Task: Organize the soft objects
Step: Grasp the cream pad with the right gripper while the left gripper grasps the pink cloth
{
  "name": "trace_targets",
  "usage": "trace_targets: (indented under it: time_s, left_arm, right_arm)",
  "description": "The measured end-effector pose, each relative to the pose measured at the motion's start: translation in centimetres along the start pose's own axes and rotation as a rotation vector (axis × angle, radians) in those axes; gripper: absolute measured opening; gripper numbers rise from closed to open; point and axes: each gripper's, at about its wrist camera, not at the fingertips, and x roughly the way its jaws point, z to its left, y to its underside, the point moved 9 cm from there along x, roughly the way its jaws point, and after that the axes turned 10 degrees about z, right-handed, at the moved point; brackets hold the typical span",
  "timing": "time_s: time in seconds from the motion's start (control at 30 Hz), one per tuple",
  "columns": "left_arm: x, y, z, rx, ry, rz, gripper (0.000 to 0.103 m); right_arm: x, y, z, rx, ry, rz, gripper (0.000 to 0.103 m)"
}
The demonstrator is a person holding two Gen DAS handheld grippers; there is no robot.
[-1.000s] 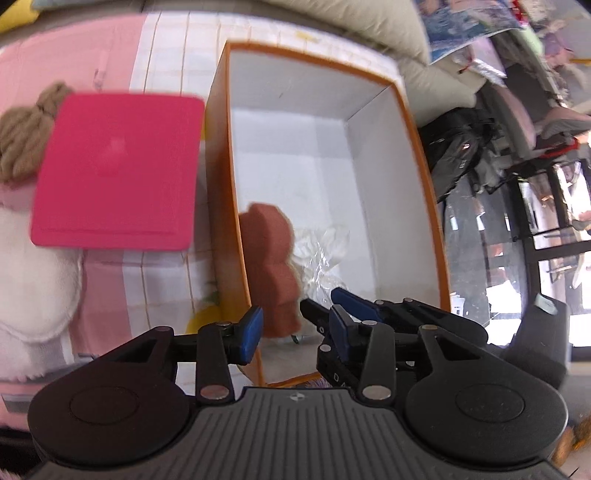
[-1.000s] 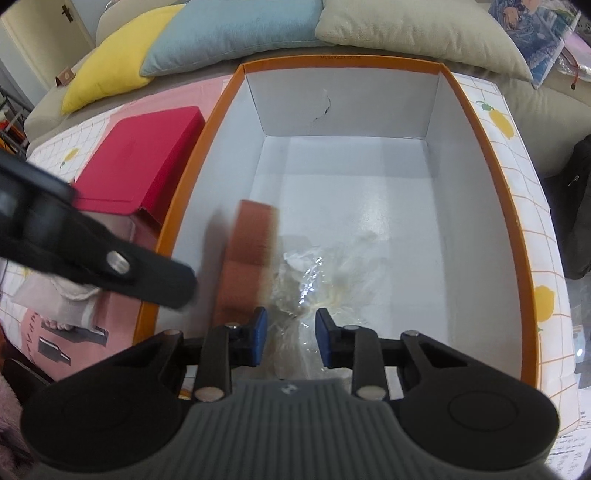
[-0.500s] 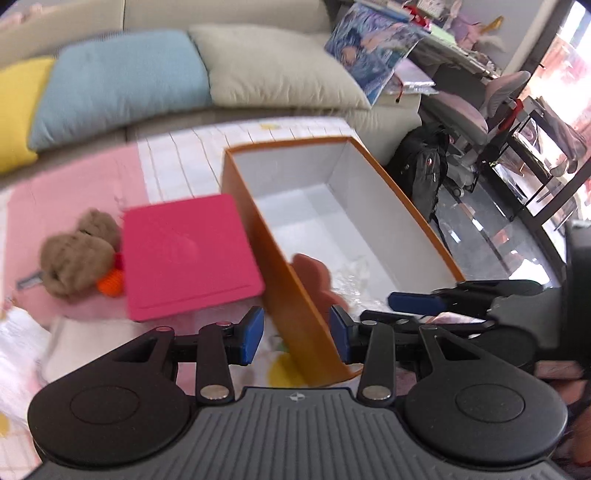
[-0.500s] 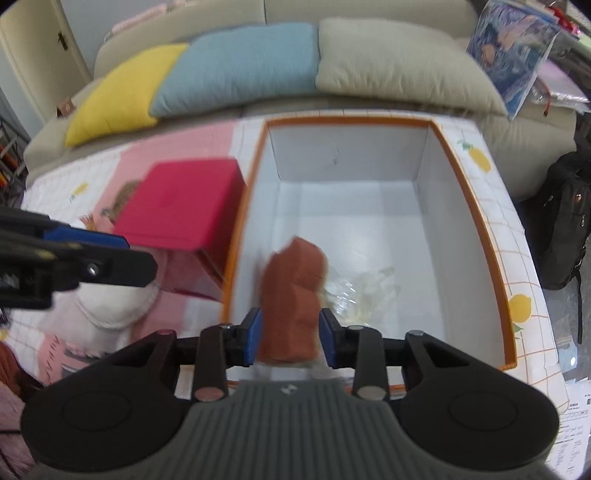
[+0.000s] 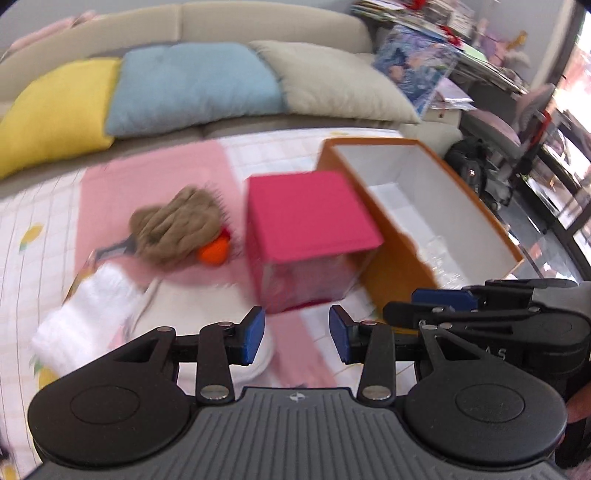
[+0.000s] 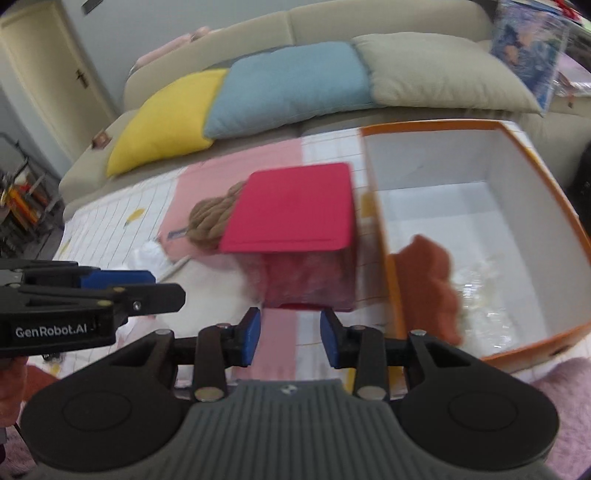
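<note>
Soft toy in the box, both tools empty

The brown soft toy stands in the orange box, against its near-left wall, beside crinkled clear plastic. The right tool, its jaws just widened, and the left tool are both part open, holding nothing. A pink box and a yarn bundle sit left on the checked mat, with a sofa beyond.
</note>
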Motion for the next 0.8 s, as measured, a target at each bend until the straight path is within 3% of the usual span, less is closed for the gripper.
trace_targets:
  time_s: [0.27, 0.43, 0.53, 0.6, 0.67, 0.8]
  left_arm:
    - [-0.1, 3.8, 7.0, -0.162, -0.042, 0.032, 0.048]
    - [0.1, 4.4, 10.5, -0.200, -0.100, 0.017, 0.048]
    - [0.6, 4.5, 11.7, -0.180, -0.128, 0.021, 0.048]
    - [1.3, 4.4, 12.1, -0.155, -0.158, 0.025, 0.048]
    - [1.9, 4.5, 12.5, -0.138, -0.175, 0.042, 0.048]
    - [2.9, 5.2, 13.5, -0.150, -0.179, 0.076, 0.047]
  right_arm:
    - [4.4, 0.2, 4.1, -0.070, -0.007, 0.075, 0.035]
    - [7.2, 0.3, 6.8, -0.128, -0.022, 0.129, 0.038]
    - [9.0, 0.3, 8.6, -0.185, -0.036, 0.158, 0.052]
    - [10.4, 0.1, 9.8, -0.237, -0.037, 0.177, 0.056]
    - [11.8, 0.0, 10.8, -0.283, -0.035, 0.194, 0.068]
    - [15.0, -0.1, 11.6, -0.324, -0.019, 0.249, 0.069]
